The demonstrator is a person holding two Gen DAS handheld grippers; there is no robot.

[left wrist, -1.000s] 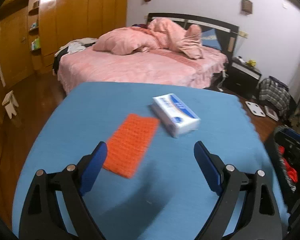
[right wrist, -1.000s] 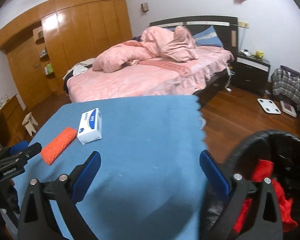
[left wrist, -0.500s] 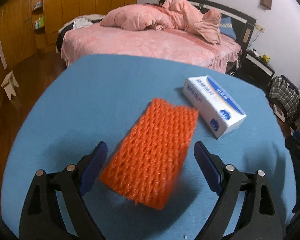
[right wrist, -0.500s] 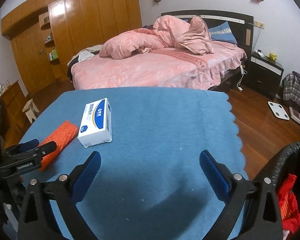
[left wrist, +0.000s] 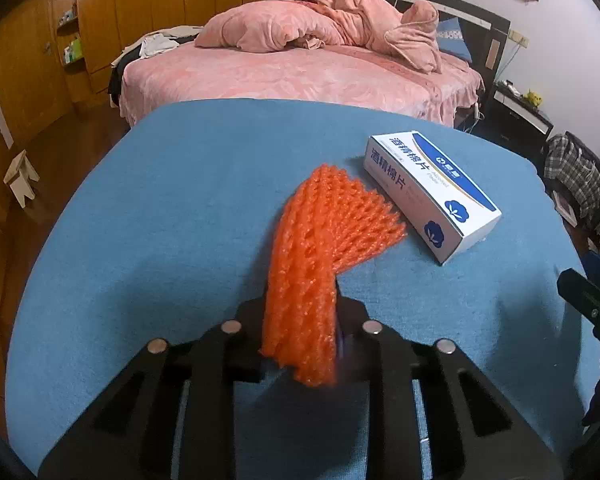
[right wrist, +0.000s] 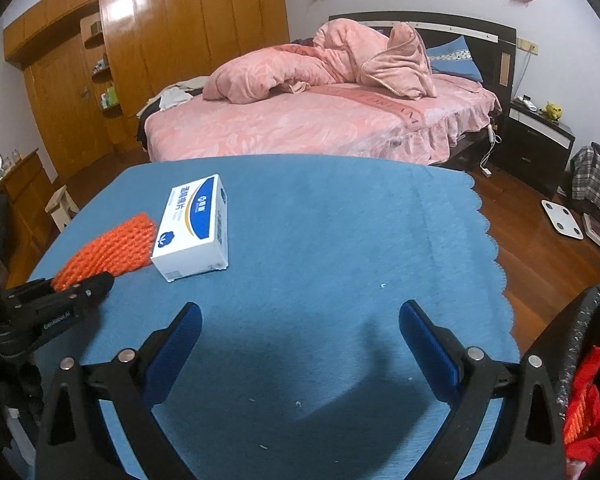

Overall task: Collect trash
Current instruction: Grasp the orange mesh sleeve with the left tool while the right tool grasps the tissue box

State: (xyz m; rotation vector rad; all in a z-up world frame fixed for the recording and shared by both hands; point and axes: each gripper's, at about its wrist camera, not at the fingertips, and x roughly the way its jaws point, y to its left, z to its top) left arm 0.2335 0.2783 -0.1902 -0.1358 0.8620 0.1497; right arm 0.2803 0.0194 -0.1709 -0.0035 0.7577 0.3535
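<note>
An orange foam net (left wrist: 320,248) lies on the blue tablecloth (left wrist: 172,216), and my left gripper (left wrist: 300,320) is shut on its near end, which bunches up between the fingers. The net also shows in the right wrist view (right wrist: 108,250), with the left gripper (right wrist: 80,290) at its near end. A white and blue box (left wrist: 428,188) lies right of the net, touching its far end; it also shows in the right wrist view (right wrist: 196,228). My right gripper (right wrist: 298,338) is open and empty above the cloth, right of the box.
A black trash bin (right wrist: 580,340) with red trash (right wrist: 584,408) inside stands at the table's right edge. A pink bed (right wrist: 320,120) lies beyond the table. Wooden wardrobes (right wrist: 160,48) line the left wall. A small stool (left wrist: 20,176) stands on the floor at the left.
My left gripper has moved forward over the orange net and shut on its near end, bunching it. My right gripper has swung left, away from the bin, and stays open.
</note>
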